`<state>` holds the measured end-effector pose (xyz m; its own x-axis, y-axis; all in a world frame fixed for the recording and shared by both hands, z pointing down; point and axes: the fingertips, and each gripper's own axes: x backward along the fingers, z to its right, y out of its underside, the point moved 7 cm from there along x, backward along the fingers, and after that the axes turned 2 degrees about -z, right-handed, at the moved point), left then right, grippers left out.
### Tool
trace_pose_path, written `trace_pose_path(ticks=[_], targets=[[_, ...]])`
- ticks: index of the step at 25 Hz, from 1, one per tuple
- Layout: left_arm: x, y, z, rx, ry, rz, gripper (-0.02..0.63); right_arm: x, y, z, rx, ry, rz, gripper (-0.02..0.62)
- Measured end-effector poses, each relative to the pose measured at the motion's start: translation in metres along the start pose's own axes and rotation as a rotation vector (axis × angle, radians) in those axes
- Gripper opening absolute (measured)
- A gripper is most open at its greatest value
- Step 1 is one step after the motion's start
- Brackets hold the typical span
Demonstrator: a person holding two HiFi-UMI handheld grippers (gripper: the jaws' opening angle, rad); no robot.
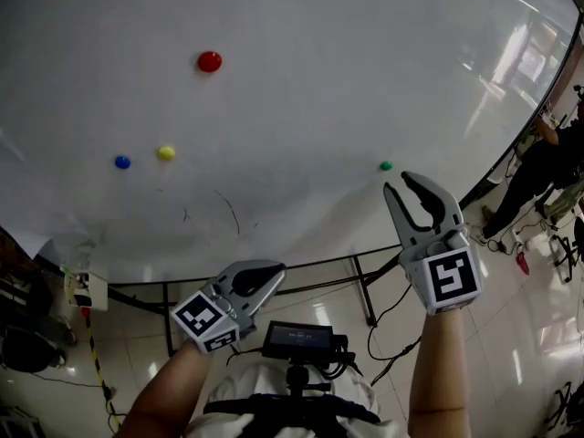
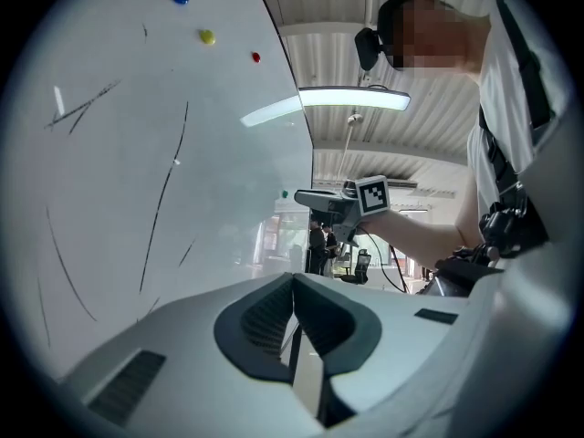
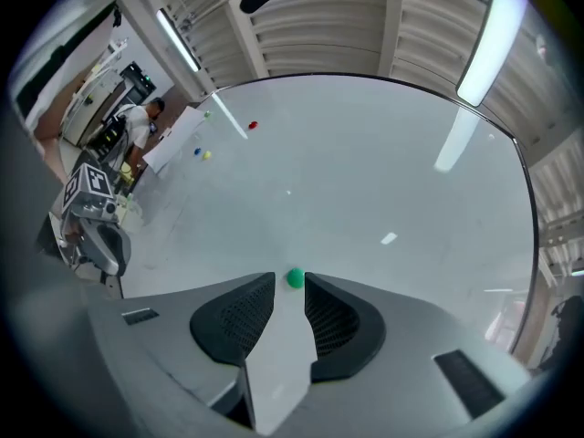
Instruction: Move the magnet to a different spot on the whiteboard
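Observation:
The whiteboard (image 1: 319, 80) carries a small green magnet (image 1: 386, 165) (image 3: 295, 278) near its lower right. My right gripper (image 1: 399, 182) (image 3: 290, 281) points at that magnet with its jaws open. The magnet sits at the mouth of the gap, right at the fingertips, and neither pad presses on it. A red magnet (image 1: 209, 61), a yellow magnet (image 1: 165, 152) and a blue magnet (image 1: 122, 161) sit further left on the board. My left gripper (image 1: 272, 270) (image 2: 294, 277) hangs below the board's lower edge, shut and holding nothing.
Faint pen strokes (image 1: 228, 210) mark the board's lower part. The board's black stand frame (image 1: 360, 281) runs under its edge. A person (image 1: 546, 167) stands at the far right on the tiled floor. A small screen (image 1: 297, 338) sits at my chest.

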<state>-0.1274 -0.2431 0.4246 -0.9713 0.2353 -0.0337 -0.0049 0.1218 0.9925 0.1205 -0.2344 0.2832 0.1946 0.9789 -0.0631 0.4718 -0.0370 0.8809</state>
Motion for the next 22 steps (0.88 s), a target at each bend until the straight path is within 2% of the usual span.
trace_pose_path(ticks=[3, 5, 7, 8, 18, 22], targets=[[0.001, 0.002, 0.002, 0.024, -0.052, 0.005, 0.032, 0.012, 0.004, 0.004, 0.029, -0.025, 0.047, 0.115], [0.004, 0.006, 0.008, 0.044, -0.090, -0.002, 0.032, 0.024, 0.010, 0.005, 0.011, -0.050, 0.080, 0.098], [0.004, 0.009, 0.018, 0.049, -0.114, -0.011, 0.032, 0.037, 0.016, 0.007, -0.049, -0.079, 0.109, 0.046], [0.003, 0.009, 0.023, 0.048, -0.124, -0.014, 0.032, 0.044, 0.018, 0.008, -0.084, -0.097, 0.124, 0.040], [-0.017, 0.005, 0.087, 0.034, -0.190, -0.031, 0.032, 0.100, 0.052, 0.022, -0.270, -0.198, 0.178, 0.040], [-0.016, 0.002, 0.113, 0.033, -0.227, -0.031, 0.032, 0.122, 0.069, 0.018, -0.378, -0.237, 0.186, 0.040]])
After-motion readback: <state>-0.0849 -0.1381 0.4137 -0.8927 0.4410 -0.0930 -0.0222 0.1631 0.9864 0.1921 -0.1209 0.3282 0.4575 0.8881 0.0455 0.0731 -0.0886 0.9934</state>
